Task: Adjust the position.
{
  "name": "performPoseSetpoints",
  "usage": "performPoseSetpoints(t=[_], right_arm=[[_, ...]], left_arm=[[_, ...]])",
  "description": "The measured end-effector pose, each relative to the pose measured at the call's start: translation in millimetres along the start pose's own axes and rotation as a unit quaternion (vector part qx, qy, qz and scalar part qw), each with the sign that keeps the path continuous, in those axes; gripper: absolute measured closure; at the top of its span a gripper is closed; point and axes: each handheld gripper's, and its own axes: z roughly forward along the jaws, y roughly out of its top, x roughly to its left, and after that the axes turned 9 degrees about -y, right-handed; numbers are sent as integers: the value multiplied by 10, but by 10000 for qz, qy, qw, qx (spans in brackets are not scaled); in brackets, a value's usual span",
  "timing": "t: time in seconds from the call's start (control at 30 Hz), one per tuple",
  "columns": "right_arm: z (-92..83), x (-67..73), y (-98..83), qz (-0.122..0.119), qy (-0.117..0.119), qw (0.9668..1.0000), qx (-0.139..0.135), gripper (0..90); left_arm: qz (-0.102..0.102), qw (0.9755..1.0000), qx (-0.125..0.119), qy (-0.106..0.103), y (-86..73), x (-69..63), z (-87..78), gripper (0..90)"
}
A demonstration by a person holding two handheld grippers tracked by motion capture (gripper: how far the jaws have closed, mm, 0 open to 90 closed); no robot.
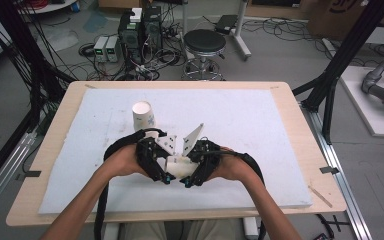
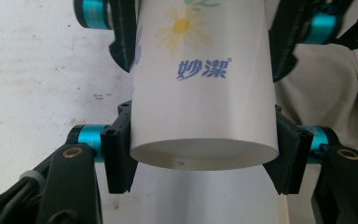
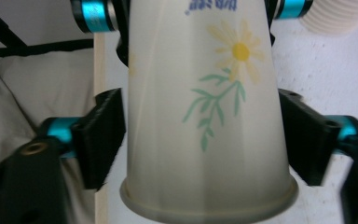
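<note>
The paper cup [image 1: 178,165] hangs level between both grippers above the counter [image 1: 280,95]; the left gripper [image 2: 204,154] has its fingers clenched on the base end; the right gripper [image 3: 205,140] has its fingers released around the rim end; draw that hand straight back, avoiding the rim.

Left tongs [image 1: 164,176]: black plastic body, two black blocky jaws, turquoise metal collars behind each jaw, brass-ringed screw holes on the arms, a pale cable tie on the left arm, grey three-cornered plate on top, thick black cable trailing off. Right tongs [image 1: 186,181]: same build, same plate and cable. Person: forearms bare, no sleeves visible; light beige trousers.
</note>
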Motion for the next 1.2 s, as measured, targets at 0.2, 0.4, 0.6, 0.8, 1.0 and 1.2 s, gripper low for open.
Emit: performPoseSetpoints(t=[0.2, 0.4, 0.6, 0.8, 1.0, 1.2], right_arm=[[-22, -5, 7, 32, -20, 10000, -87, 171], [-62, -15, 10, 57, -47, 9997, -222, 171], [-136, -48, 1, 90, -78, 9986, -517, 172], [-214, -77, -23, 151, -154, 9969, -758, 172], [-287, -99, -84, 266, -202, 9936, -1077, 172], [-328, -106, -345, 689, -205, 9783, -1945, 172]], left_arm=[[0, 10000, 23, -4, 0, -1, 6, 365], [11, 10000, -5, -42, -22, 4, 35, 364], [-176, 9997, -173, -24, -128, 17, 125, 364], [-156, 9994, -322, 14, -191, 33, 114, 363], [-68, 9966, -816, 89, -281, 14, 86, 362], [-108, 9857, -1662, 240, -547, -12, 113, 361]])
